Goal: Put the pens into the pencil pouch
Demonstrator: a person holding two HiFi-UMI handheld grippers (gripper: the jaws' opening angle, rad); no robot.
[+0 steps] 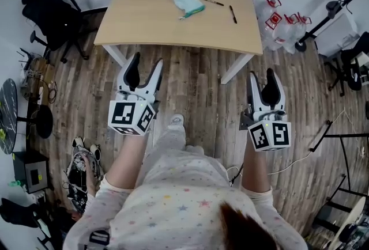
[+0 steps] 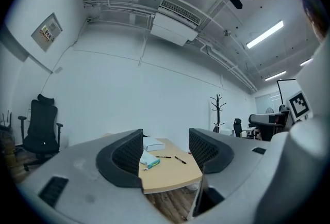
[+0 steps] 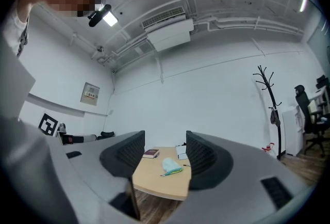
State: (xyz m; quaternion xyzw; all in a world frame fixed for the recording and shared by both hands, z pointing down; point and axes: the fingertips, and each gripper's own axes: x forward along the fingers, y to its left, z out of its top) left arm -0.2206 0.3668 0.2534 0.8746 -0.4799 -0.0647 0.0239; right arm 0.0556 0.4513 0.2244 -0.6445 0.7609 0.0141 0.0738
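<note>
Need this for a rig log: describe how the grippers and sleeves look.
Left gripper and right gripper match: pale grey bodies, black ribbed jaw pads, a white cube with black square markers at each rear. Sleeves are pale fabric printed with small coloured stars.

Head view looks steeply down from above the person (image 1: 173, 197), with the counter (image 1: 173, 30) ahead at frame top. Left gripper view and right gripper view sit low, well back from the counter, and face it between their own jaws, tilted up to wall (image 2: 154, 94) and ceiling (image 2: 206, 21). All three share the counter and pencil pouch (image 1: 188, 2).
</note>
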